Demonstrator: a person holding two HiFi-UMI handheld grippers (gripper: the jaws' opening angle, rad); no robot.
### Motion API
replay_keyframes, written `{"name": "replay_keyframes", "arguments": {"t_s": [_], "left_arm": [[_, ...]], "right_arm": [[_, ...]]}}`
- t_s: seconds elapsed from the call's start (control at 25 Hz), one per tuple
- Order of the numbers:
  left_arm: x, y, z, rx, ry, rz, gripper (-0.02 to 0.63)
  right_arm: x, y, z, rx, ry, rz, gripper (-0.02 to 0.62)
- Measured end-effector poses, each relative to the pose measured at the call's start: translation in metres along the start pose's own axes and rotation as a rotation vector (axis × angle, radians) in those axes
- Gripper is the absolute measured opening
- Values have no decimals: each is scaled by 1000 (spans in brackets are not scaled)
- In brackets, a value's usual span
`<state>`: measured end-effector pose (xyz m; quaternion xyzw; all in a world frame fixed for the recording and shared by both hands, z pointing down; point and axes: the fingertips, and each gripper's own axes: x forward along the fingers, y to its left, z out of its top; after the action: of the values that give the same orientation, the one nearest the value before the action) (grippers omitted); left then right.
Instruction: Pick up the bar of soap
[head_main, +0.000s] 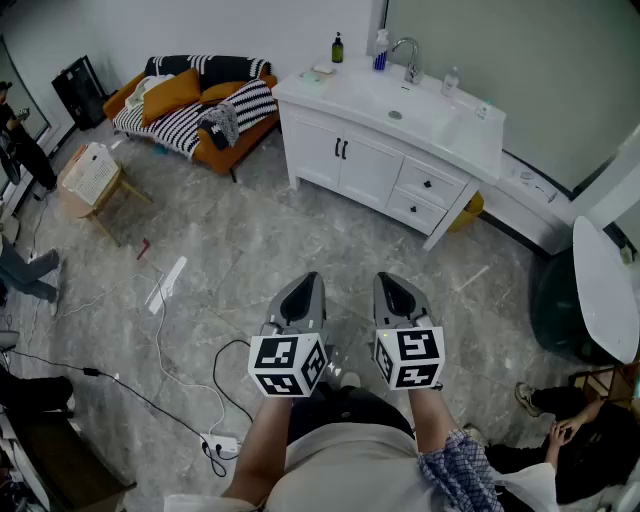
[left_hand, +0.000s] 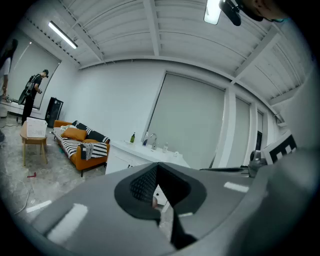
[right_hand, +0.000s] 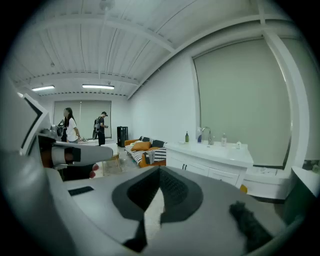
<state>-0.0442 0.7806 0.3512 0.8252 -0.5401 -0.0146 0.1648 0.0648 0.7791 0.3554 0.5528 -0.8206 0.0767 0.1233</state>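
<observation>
Sitting distant, soap (head_main: 322, 70), axis indiscernible.

- Bright, even indoor light; ceiling strip lights (left_hand: 62, 34) glow high above the fingers (left_hand: 139, 186).
- Both gripper views bulge strongly, with black corners.
- The fingers, close up, look soft; shadows are faint.

Home-like room — sofa (head_main: 195, 110), sink vanity (head_main: 365, 150).

bar of soap (head_main: 322, 70) parked on the vanity (head_main: 330, 150)
small, pale, lying flat at the counter's left end, near the dark bottle (head_main: 338, 48)
</observation>
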Motion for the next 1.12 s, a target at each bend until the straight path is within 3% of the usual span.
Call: {"name": "replay_keyframes", "arguments": {"t_s": [0.8, 1.12], "left_arm": [[12, -20, -12, 13, 20, 43, 6], [19, -34, -21, 20, 21, 70, 6]], "right_arm": [[-4, -28, -5, 61, 3, 39, 15], [-4, -33, -9, 1, 22, 111, 17]]}}
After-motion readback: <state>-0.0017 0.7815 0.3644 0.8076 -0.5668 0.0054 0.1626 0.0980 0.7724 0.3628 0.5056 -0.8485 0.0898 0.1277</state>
